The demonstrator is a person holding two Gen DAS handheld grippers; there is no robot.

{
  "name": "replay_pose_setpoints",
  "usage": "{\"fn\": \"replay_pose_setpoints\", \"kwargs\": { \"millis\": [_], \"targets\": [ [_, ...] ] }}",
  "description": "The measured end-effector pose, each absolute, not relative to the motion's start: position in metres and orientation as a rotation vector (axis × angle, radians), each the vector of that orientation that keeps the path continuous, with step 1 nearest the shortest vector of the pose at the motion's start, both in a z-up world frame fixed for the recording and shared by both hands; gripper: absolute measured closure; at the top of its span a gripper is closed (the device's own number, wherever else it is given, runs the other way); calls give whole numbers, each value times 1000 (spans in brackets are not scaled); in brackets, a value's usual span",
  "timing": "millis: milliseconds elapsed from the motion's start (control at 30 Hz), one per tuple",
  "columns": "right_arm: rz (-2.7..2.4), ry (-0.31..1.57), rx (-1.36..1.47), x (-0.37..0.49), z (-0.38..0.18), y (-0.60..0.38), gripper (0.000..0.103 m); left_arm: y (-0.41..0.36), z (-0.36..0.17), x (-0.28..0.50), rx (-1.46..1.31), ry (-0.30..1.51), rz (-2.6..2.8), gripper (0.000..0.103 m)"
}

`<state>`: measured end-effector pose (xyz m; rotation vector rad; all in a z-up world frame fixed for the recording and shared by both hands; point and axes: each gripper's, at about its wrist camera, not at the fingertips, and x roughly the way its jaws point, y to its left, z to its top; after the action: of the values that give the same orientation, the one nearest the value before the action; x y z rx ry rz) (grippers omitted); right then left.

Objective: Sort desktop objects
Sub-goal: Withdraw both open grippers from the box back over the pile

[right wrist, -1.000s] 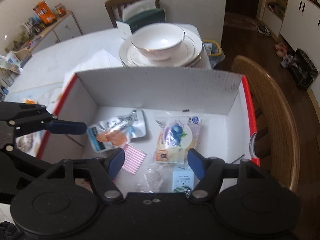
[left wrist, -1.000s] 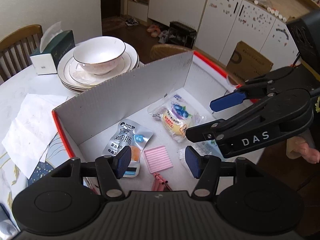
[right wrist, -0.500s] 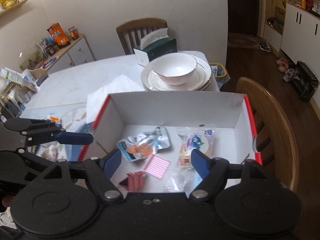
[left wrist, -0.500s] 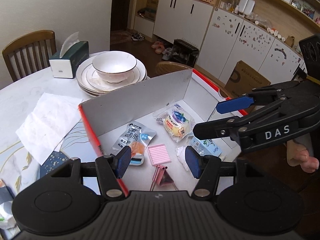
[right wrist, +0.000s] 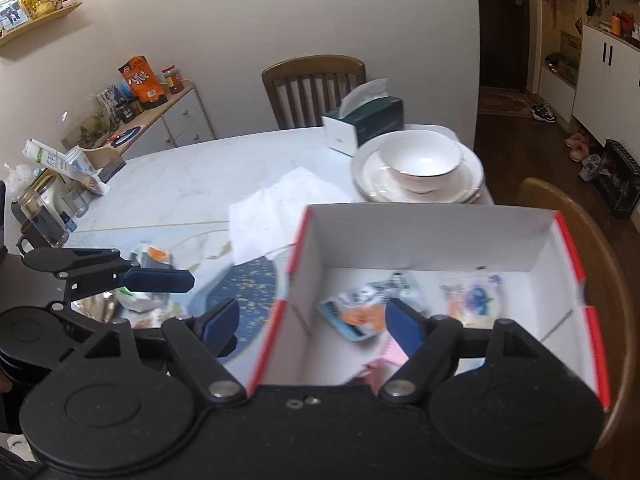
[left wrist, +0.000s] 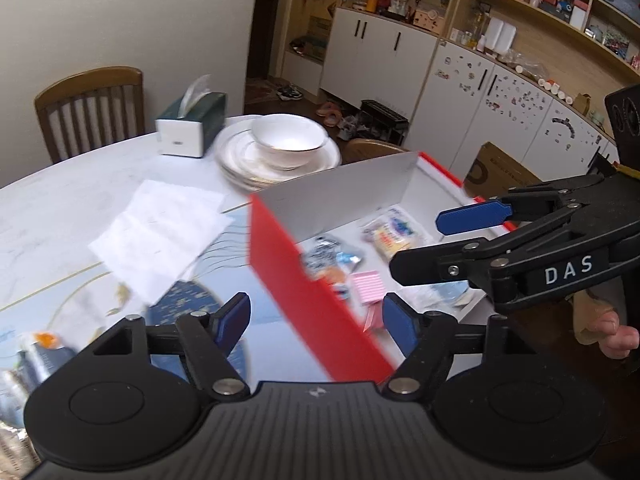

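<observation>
Both my left jaws and right jaws have just been opening, empty, above the red-edged white cardboard box of snack packets at the desk's right edge.

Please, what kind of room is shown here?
Most likely a home dining room: a dining table with wooden chairs, stacked plates under a bowl, and white storage cupboards.

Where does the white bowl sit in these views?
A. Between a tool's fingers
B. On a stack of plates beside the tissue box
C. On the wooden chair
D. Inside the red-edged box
B: the white bowl rests on the stack of plates, next to the tissue box.
</observation>
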<state>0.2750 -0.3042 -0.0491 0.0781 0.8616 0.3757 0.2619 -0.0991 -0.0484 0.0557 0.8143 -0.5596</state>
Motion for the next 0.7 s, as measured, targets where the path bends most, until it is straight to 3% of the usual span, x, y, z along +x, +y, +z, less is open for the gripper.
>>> {"fn": "replay_pose_setpoints", "kwargs": {
  "millis": [67, 400, 467, 700],
  "targets": [
    [380, 861, 67, 272, -49, -288, 22, -81, -50, 259, 44, 818, -549, 23],
    [394, 874, 32, 259, -56, -218, 22, 2, -59, 247, 8, 827, -498, 14],
    [396, 883, 31, 258, -59, -205, 22, 15, -62, 244, 8, 828, -488, 0],
    [398, 901, 24, 253, -66, -166, 22, 64, -79, 231, 5, 840, -456, 0]
  ]
}}
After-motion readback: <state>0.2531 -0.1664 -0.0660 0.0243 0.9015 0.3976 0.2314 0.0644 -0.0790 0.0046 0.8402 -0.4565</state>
